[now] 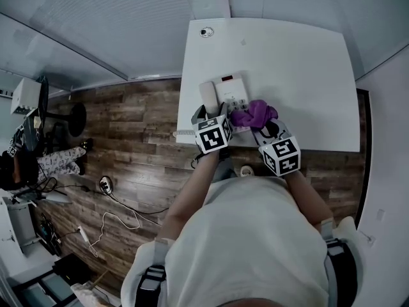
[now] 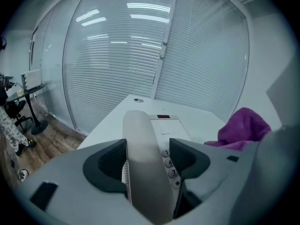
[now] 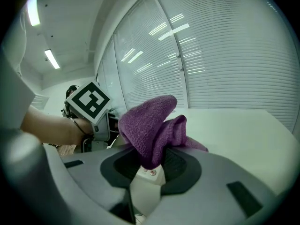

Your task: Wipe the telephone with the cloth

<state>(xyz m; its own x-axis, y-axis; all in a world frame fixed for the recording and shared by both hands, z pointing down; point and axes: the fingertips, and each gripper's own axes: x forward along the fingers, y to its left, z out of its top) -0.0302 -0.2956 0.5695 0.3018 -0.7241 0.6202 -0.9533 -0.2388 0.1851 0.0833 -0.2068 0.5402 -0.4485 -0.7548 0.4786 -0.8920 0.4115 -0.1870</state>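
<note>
Head view: the telephone [image 1: 229, 94] sits near the near edge of the white worktop [image 1: 307, 62], with the purple cloth [image 1: 254, 114] bunched just right of its keypad.

Left gripper view: the left gripper [image 2: 147, 156] stands wide, with the handset [image 2: 143, 168] between its pads, seemingly not squeezed.

Right gripper view: the right gripper [image 3: 152, 161] is clamped on the cloth, which bulges up above the jaws.

From above, the marker cube [image 1: 213, 134] of the left gripper [image 1: 211, 112] and the purple cloth [image 1: 254, 114] cover the near half of the telephone [image 1: 231, 88]. In the left gripper view the near end of the handset [image 2: 143, 158] sinks behind the gripper body, and one jaw hides most keys [image 2: 169, 165]. The round thing [image 1: 206, 32] at the far corner of the table [image 1: 287, 62] is too small to identify.
</note>
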